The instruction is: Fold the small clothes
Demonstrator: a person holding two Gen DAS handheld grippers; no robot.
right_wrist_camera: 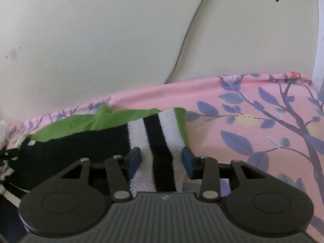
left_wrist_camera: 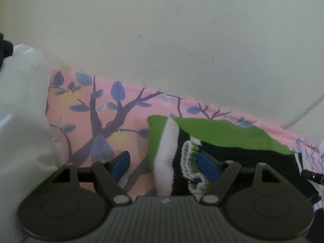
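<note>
Pink leaf-print sheet (right_wrist_camera: pixel 253 141) carries a striped sock (right_wrist_camera: pixel 156 141). Right gripper (right_wrist_camera: pixel 161 158) straddles its cuff, unclenched; left gripper (left_wrist_camera: pixel 164 162) gapes, empty. Pinch squarely before folding.

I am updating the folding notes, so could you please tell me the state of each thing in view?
Sock: lying crumpled on the sheet, cuff bunched.
Pink sheet: spread flat.
White cloth: heaped beside the sheet.
Left claw: open, sock between its fingers.
Right claw: open, straddling the sock's striped end.
</note>
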